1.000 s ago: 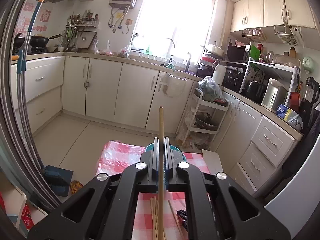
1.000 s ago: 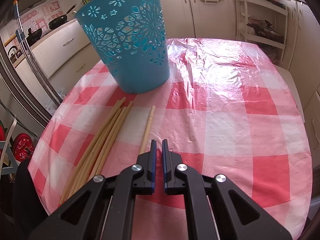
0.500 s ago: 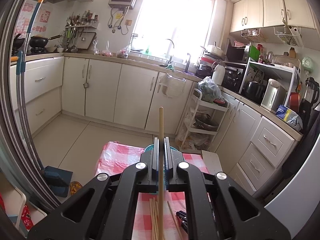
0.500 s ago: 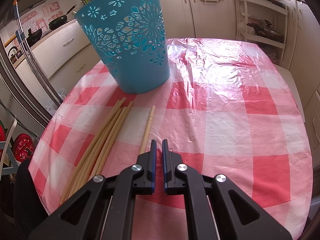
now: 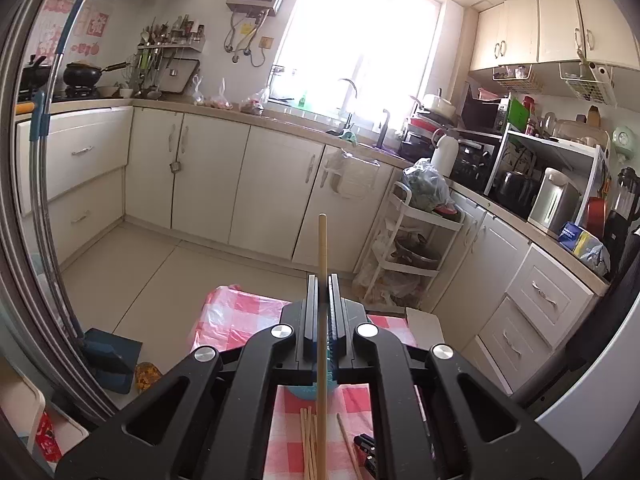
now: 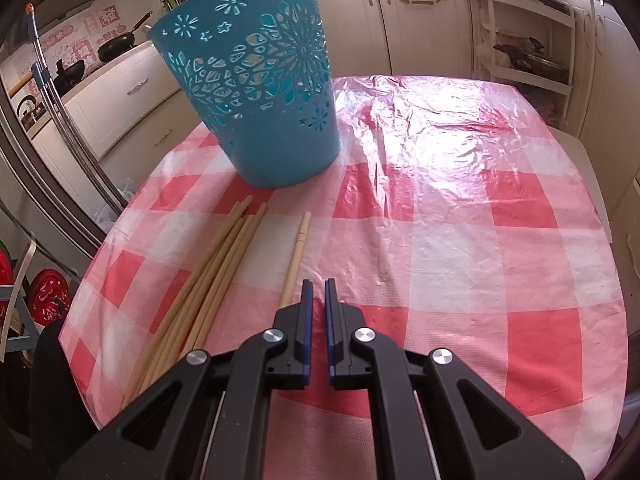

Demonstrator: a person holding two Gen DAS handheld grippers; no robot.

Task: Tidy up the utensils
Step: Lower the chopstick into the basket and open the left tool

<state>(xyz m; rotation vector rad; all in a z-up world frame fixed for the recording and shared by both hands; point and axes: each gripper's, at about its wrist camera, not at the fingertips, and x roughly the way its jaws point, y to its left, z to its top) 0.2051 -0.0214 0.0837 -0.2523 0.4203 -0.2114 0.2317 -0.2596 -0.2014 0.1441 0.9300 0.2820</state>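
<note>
The left gripper (image 5: 321, 280) is clamped on one chopstick (image 5: 322, 264), raised above the blue basket (image 6: 256, 80); the right gripper (image 6: 316, 284) is closed, empty, near the loose chopsticks (image 6: 208, 280) beside the basket; a tilted stick could catch the rim and slip out.

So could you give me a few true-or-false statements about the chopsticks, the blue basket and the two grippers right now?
1. The left gripper is shut on a chopstick. True.
2. The blue basket lies tipped on its side. False: it stands upright on the checked tablecloth.
3. The right gripper holds a chopstick. False: it is shut with nothing between its fingers.
4. A bundle of chopsticks lies on the cloth in front of the basket. True.
5. A single chopstick lies apart from the bundle. True.
</note>
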